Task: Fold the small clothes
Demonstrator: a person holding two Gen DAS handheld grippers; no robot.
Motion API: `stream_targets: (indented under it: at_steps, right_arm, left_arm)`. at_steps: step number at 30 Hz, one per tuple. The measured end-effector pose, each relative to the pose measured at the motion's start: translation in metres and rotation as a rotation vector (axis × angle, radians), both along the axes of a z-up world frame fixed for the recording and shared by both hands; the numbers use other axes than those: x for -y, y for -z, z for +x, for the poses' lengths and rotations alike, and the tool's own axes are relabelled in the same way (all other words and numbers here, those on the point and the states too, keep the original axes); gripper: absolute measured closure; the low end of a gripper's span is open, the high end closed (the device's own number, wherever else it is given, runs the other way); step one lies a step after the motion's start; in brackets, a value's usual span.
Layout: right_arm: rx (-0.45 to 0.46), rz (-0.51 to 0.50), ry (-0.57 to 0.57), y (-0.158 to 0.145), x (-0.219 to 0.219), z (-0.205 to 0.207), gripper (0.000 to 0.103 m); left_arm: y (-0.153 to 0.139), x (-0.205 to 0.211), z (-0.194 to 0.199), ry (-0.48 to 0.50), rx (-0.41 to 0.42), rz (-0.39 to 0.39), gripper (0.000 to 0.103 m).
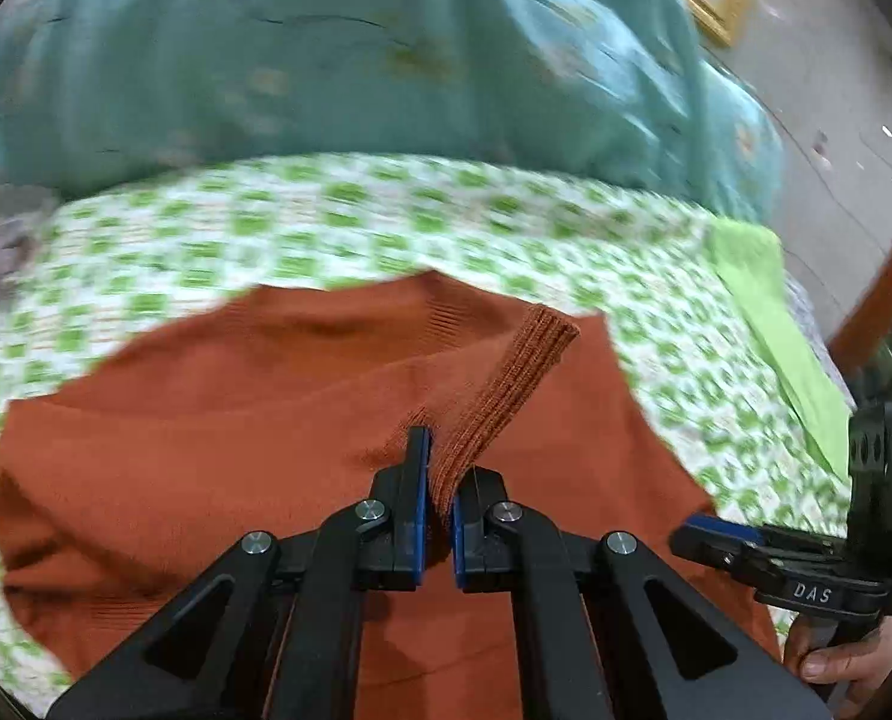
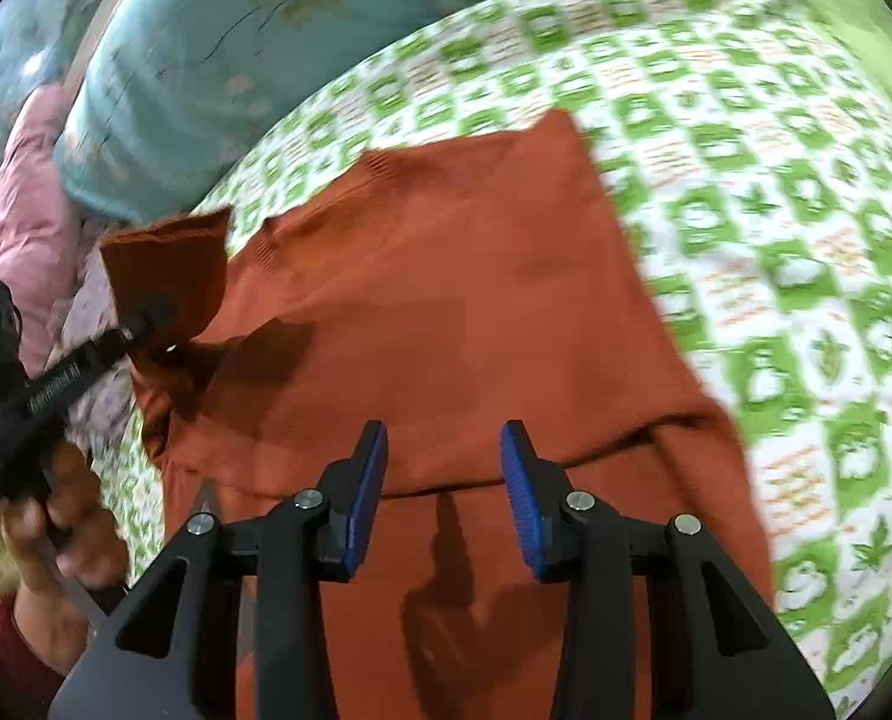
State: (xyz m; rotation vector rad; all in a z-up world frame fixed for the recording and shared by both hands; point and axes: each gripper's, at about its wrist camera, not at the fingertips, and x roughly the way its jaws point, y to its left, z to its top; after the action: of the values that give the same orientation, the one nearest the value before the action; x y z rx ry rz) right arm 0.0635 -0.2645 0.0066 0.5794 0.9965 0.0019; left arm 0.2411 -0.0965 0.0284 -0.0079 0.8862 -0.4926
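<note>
Black linkage arms of the left hand-held gripper [image 1: 440, 480] fill the bottom of the left wrist view, its blue-padded fingers [image 1: 417, 480] drawn narrow and pinching the ribbed cuff [image 1: 506, 390] of a rust-orange sweater [image 1: 206, 450]. That cuff rises from between the pads and slants up to the right, lifted off the rest of the garment. From the right wrist view the same gripper [image 2: 146, 315] comes in low from the left edge, held in a bare hand [image 2: 56, 516] whose fingers wrap its grip, with the raised orange sleeve end [image 2: 170, 264] hanging from its tip above the body of the garment.

Nearest in the right wrist view, the right hand-held gripper [image 2: 443, 468] hovers over the lower part of the sweater [image 2: 446, 300] with its blue pads [image 2: 518, 492] set wide apart and nothing between them. In the left wrist view it appears at the lower right edge [image 1: 716, 531], pointing left and roughly level, held by a hand [image 1: 836, 654] seen only in part.

Beneath both, the sweater lies spread mostly flat on a bed covered with a green-and-white patterned sheet [image 2: 776, 240]. Farther back sits a teal pillow [image 1: 326, 60], and a pink quilted bundle [image 2: 32, 204] lies at the left of the right wrist view. Much of the background is motion-blurred.
</note>
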Motion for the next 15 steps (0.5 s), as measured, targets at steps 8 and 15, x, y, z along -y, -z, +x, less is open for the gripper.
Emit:
stream_targets:
  at_steps: [8,15]
  right_arm:
    - [-0.007,0.019,0.087,0.004,0.029,-0.013,0.062]
    - [-0.016,0.029,0.079,0.007,0.029,-0.006,0.062]
  left_arm:
    - [0.046,0.068,-0.003,0.111,-0.094,0.073,0.086]
    - [0.053,0.035,-0.028,0.096,-0.125,0.098,0.044]
